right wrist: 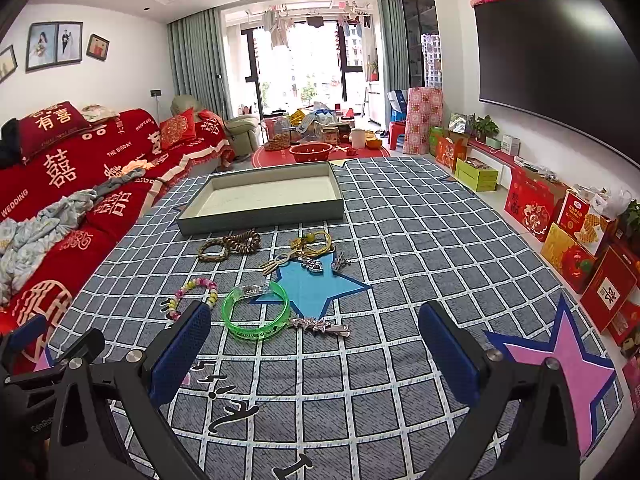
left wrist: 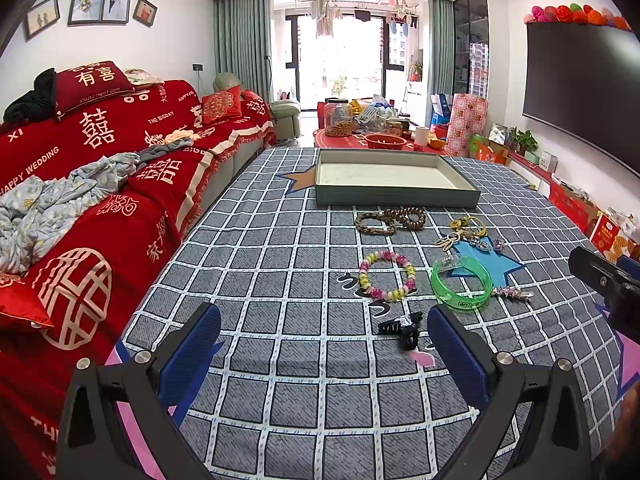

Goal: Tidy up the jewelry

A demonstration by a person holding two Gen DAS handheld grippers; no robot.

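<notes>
Both hand-held grippers, left (left wrist: 324, 344) & right (right wrist: 316, 340), hang spread wide w/ nothing between the blue ribbed pads, above the checked quilted cloth (left wrist: 280, 280) on the table. Shallow grey rectangular tray (left wrist: 394, 178) sits at far end, long axis across left view. Near side of it, loose jewelry: green translucent bangle (right wrist: 256, 314) lying flat, pastel bead bracelet (left wrist: 387, 275), two brown wooden bead loops (left wrist: 390, 220), black claw hair clip (left wrist: 402, 330) just beside left gripper's right pad, small silver clip (right wrist: 324, 326).

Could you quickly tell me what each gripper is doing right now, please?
Left gripper: open, holding nothing.
Right gripper: open, holding nothing.
</notes>
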